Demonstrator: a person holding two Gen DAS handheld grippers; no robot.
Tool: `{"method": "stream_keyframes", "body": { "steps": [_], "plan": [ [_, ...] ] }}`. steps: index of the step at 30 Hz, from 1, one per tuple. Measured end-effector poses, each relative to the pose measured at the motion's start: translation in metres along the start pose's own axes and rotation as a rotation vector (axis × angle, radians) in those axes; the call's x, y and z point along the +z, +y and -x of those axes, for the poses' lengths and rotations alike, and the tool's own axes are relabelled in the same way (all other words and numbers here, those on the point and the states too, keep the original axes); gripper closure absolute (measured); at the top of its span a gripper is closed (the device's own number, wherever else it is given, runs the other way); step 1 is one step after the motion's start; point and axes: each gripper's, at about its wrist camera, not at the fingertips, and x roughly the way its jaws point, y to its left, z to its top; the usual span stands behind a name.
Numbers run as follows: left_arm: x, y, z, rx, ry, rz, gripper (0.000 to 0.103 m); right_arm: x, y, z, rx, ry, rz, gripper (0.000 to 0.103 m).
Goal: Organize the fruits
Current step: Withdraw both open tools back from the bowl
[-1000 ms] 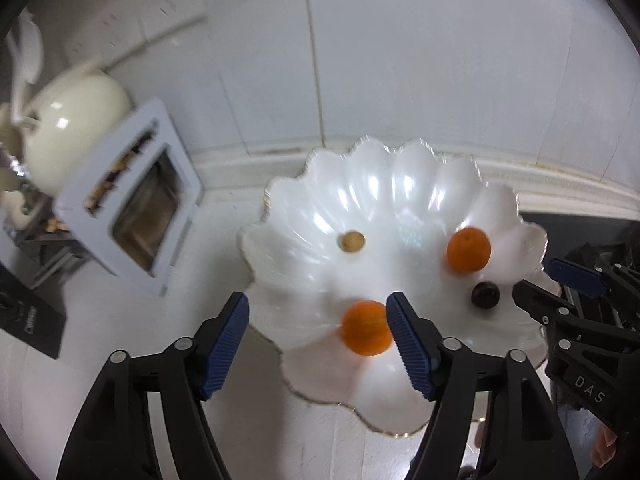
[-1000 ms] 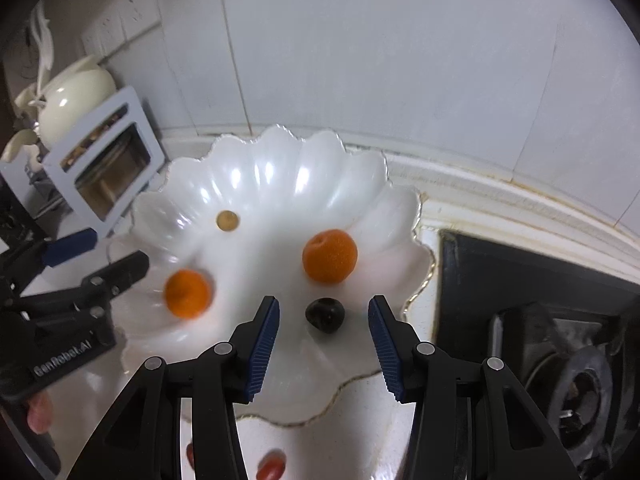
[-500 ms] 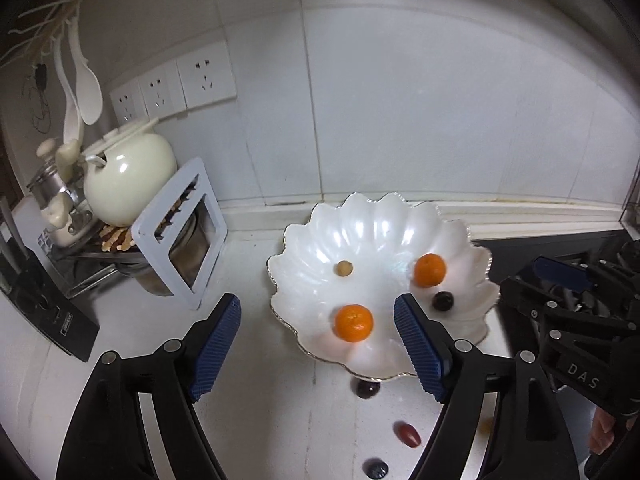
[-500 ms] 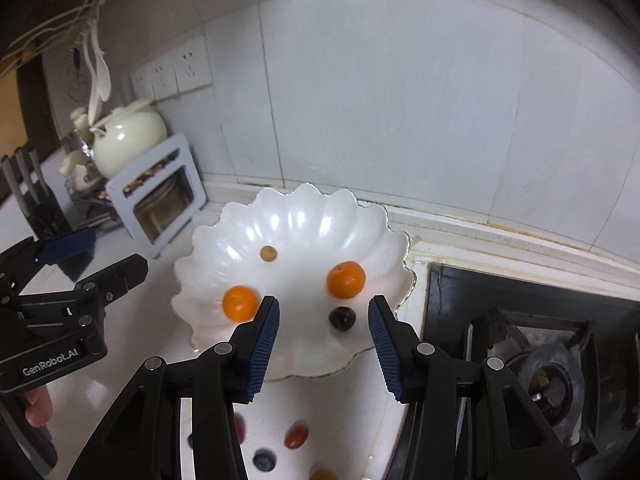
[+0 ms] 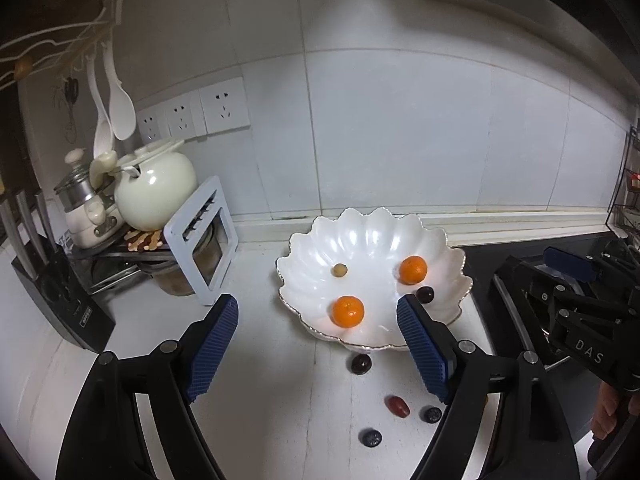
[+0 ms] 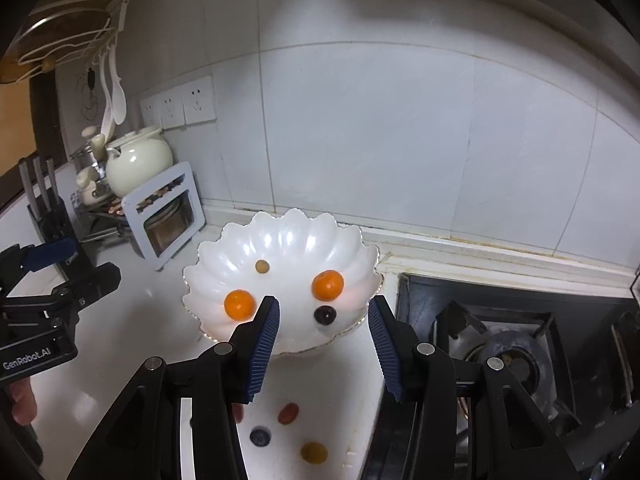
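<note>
Fruits: we see two oranges (image 5: 348,311), a dark grape (image 5: 425,294) in the scalloped bowl (image 5: 308,248); others loose on the desk (image 5: 280,400).
Left hand-held gripper (image 5: 318,350): opening, empty.
Right hand-held gripper (image 6: 325,350): part-open, empty.

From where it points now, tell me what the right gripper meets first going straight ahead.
Most likely the white scalloped bowl, about where the dark round fruit lies, centred ahead of the empty right gripper. Depth is unclear.
</note>
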Motion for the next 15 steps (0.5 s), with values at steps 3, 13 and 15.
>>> {"method": "stream_keyframes", "body": {
  "steps": [3,13,15],
  "plan": [
    [-0.007,-0.001,0.011,-0.002,-0.017,-0.001,0.019,-0.007,0.002,0.011,0.003,-0.016,0.007,0.055],
    [-0.029,-0.005,0.030,-0.025,-0.030,0.006,0.019,-0.028,0.006,0.032,0.019,-0.033,0.003,0.055],
    [-0.034,-0.005,0.032,-0.025,-0.032,0.011,0.019,-0.031,0.007,0.033,0.021,-0.028,0.002,0.055]
  ]
}}
